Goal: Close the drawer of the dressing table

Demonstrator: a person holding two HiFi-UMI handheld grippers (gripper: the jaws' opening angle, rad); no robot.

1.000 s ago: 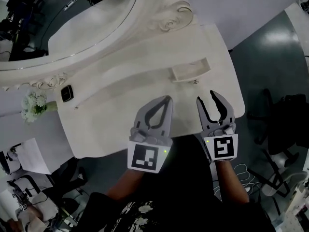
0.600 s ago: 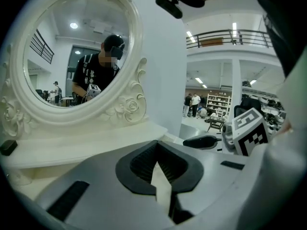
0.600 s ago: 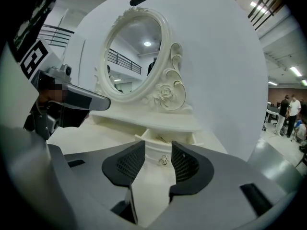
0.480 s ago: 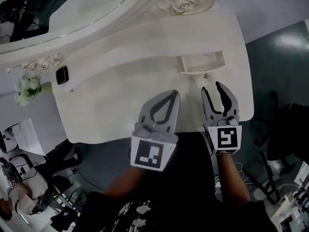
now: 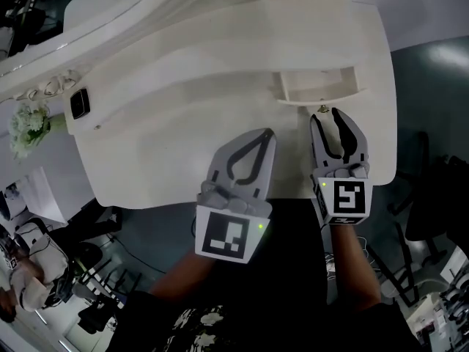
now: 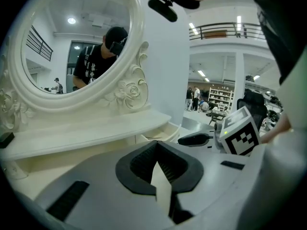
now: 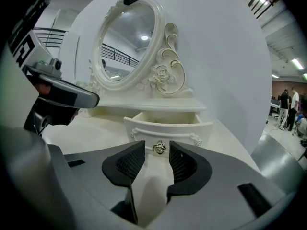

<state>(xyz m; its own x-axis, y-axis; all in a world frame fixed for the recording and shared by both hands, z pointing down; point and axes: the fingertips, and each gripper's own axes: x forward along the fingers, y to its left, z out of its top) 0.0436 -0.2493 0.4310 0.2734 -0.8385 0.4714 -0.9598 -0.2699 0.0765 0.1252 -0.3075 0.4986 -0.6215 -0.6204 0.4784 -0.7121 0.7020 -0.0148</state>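
The white dressing table (image 5: 168, 123) has a small drawer (image 5: 319, 86) pulled out at its right, under the mirror shelf. My right gripper (image 5: 327, 114) is open, its tips on either side of the drawer's metal knob (image 5: 320, 109). In the right gripper view the knob (image 7: 159, 147) sits just beyond the gap of the right gripper (image 7: 157, 151), with the drawer front (image 7: 168, 126) behind it; I cannot tell whether they touch. My left gripper (image 5: 270, 133) is shut on nothing, over the tabletop left of the drawer. In the left gripper view the left gripper (image 6: 156, 143) has its tips together.
An oval mirror (image 7: 129, 42) in a carved frame stands at the table's back. A small black device (image 5: 79, 103) and a white flower bunch (image 5: 26, 127) are at the far left. The table's right edge (image 5: 388, 123) drops to the floor, where a dark chair (image 5: 440, 196) stands.
Both grippers have moved forward over the table. The right one has closed in on the drawer front, so its open tips now flank the knob. The left stays shut.
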